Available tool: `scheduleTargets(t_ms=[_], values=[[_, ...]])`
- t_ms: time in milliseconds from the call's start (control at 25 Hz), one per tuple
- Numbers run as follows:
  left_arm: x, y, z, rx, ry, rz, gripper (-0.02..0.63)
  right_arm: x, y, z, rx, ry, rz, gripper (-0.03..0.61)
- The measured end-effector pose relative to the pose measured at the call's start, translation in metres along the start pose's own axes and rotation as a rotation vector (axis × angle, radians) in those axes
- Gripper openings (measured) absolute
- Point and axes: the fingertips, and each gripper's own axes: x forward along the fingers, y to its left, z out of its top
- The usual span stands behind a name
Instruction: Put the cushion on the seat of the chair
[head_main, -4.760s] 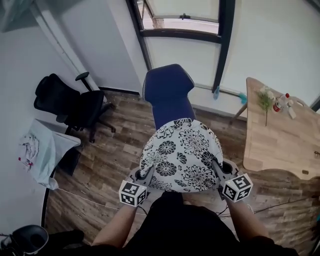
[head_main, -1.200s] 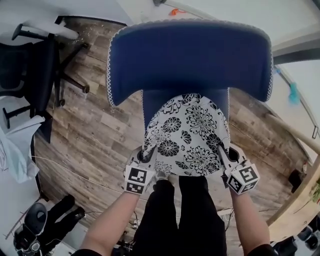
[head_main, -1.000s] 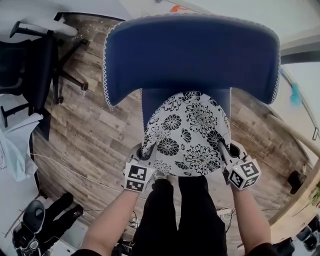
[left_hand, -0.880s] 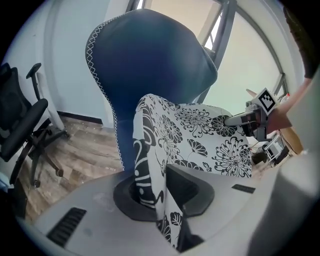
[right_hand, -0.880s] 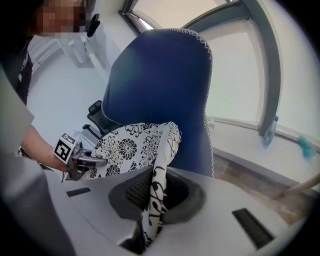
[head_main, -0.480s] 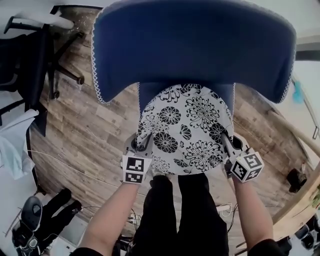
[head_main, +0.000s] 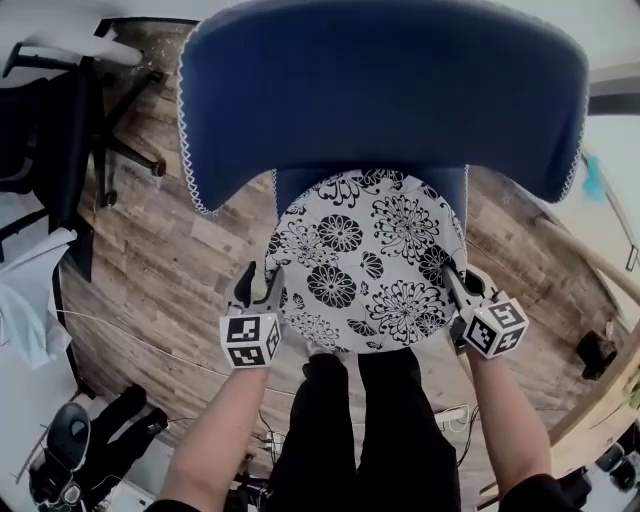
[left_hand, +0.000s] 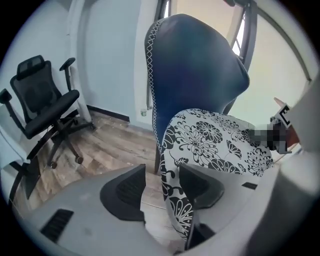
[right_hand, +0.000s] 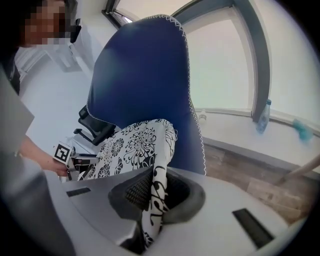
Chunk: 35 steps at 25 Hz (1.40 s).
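Left gripper (head_main: 258, 287), near left: jaws opening wide, the left hem of the cushion (head_main: 365, 255) loose between them, not pressed; cushion, centre: round, floral, no marked long axis, lying flat on the blue chair (head_main: 380, 90), covering its seat, far edge at the backrest; right gripper (head_main: 462, 292), near right: jaws narrow, pinching the right hem; the cushion thus lies leftward of the one holding hand, where release likely follows.
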Motion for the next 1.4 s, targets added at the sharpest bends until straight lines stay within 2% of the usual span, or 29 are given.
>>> scheduleTargets(t_ms=[160,200,280,320,440,600,720,960,1200,1400], values=[[-0.003,-0.002,0.008,0.044,-0.016,-0.019,0.204,0.002,-0.002,0.002,-0.017,-0.012,-0.014,0.053],[-0.005,-0.004,0.011,0.046,-0.023,-0.021,0.204,0.001,-0.003,0.002,-0.026,-0.013,-0.029,0.083],[-0.01,-0.008,0.018,0.068,-0.045,-0.024,0.204,-0.005,-0.008,0.002,-0.063,-0.008,-0.104,0.209],[-0.014,-0.01,0.024,0.092,-0.059,-0.027,0.204,-0.011,-0.011,0.003,-0.09,-0.009,-0.152,0.218],[-0.021,-0.016,0.041,0.147,-0.104,-0.042,0.204,-0.021,-0.017,0.006,-0.14,-0.032,-0.232,0.218],[-0.014,-0.023,0.055,0.194,-0.16,-0.047,0.204,-0.013,-0.03,0.0,-0.123,-0.092,-0.21,0.218],[-0.019,-0.026,0.067,0.222,-0.19,-0.049,0.204,-0.019,-0.02,0.008,-0.105,-0.146,-0.169,0.218],[-0.083,-0.037,0.085,0.24,-0.235,-0.073,0.204,-0.091,0.047,0.045,-0.093,-0.283,-0.136,0.214],[-0.158,-0.059,0.134,0.265,-0.346,-0.124,0.204,-0.175,0.112,0.098,-0.134,-0.474,-0.171,0.123],[-0.21,-0.078,0.161,0.246,-0.404,-0.179,0.202,-0.228,0.153,0.124,-0.145,-0.566,-0.126,0.054]])
